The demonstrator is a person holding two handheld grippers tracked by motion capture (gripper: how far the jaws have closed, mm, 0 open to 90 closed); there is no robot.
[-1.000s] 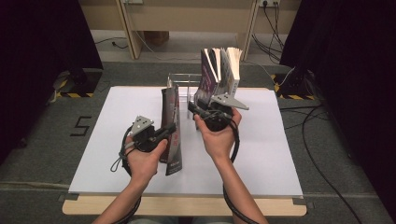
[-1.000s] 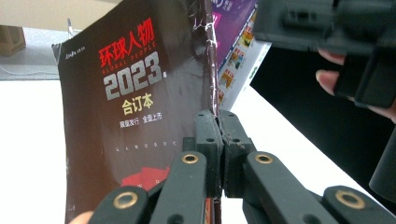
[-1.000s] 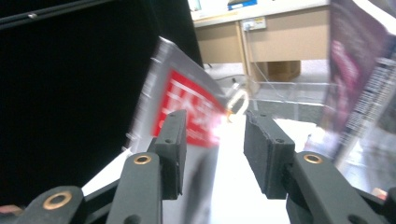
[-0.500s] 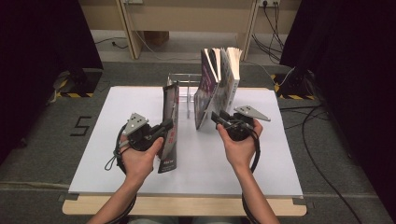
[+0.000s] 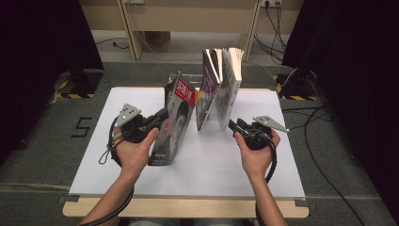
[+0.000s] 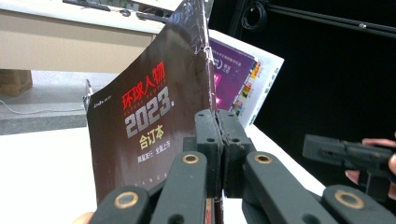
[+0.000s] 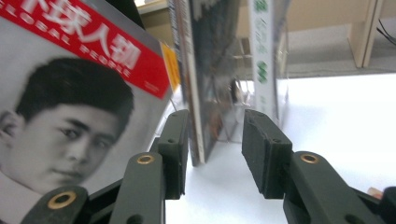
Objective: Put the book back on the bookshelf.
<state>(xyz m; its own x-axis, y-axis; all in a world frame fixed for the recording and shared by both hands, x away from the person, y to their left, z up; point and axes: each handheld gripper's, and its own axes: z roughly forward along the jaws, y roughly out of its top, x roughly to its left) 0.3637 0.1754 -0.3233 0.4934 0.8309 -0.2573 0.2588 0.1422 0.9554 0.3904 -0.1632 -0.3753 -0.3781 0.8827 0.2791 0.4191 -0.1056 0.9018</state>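
From above, the left gripper (image 5: pixel 157 117) clamps the spine edge of a dark magazine (image 5: pixel 175 117) that stands tilted on the white tabletop (image 5: pixel 211 160), just left of a row of upright books (image 5: pixel 221 89) held in a wire rack (image 5: pixel 188 77) at the far side. The left gripper view shows what the high view cannot: its fingers (image 6: pixel 205 140) are pressed together on the magazine's bound edge, and the back cover carries red and white print with "2023". The right gripper (image 5: pixel 234 126) sits apart from the magazine, near the foot of the books, pointing at them. The right gripper view shows its fingers (image 7: pixel 175 144) standing moderately wide with nothing pressed between them, the bottom corner of one book showing in the gap beyond them, and the magazine's front cover with a portrait and red banner at the left.
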